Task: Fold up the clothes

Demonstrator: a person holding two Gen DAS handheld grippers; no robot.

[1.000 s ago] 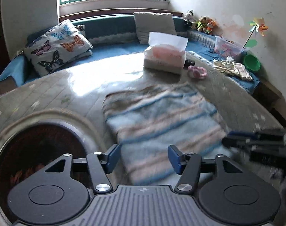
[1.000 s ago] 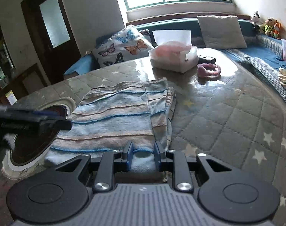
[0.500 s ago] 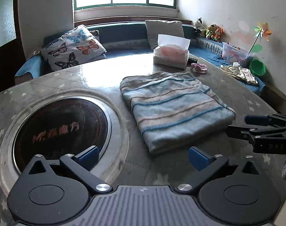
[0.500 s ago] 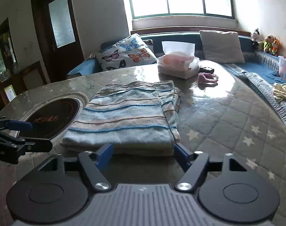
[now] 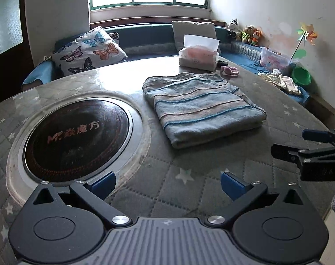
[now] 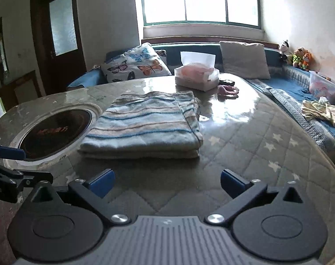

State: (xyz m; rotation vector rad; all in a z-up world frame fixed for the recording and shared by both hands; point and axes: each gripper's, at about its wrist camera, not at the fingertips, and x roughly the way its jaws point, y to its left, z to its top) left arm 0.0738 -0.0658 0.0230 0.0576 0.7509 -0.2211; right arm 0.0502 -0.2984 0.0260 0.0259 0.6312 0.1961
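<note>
A striped blue, grey and tan garment (image 5: 202,106) lies folded into a neat rectangle on the quilted star-pattern table (image 5: 189,187); it also shows in the right wrist view (image 6: 145,123). My left gripper (image 5: 167,184) is open and empty, held back from the garment's near edge. My right gripper (image 6: 166,182) is open and empty, also held back from the garment. The right gripper shows in the left wrist view (image 5: 300,143) at the right edge. The left gripper shows in the right wrist view (image 6: 17,165) at the left edge.
A round dark cooktop (image 5: 77,139) is set in the table left of the garment. A tissue box (image 5: 198,56) and a small pink item (image 5: 230,70) sit at the table's far side. A blue bench with cushions (image 5: 90,50), toys and loose clothes (image 5: 282,81) runs behind.
Both grippers opened wide, let go of the garment's near edge and pulled back toward me. The garment now lies flat and folded, farther from both grippers.
</note>
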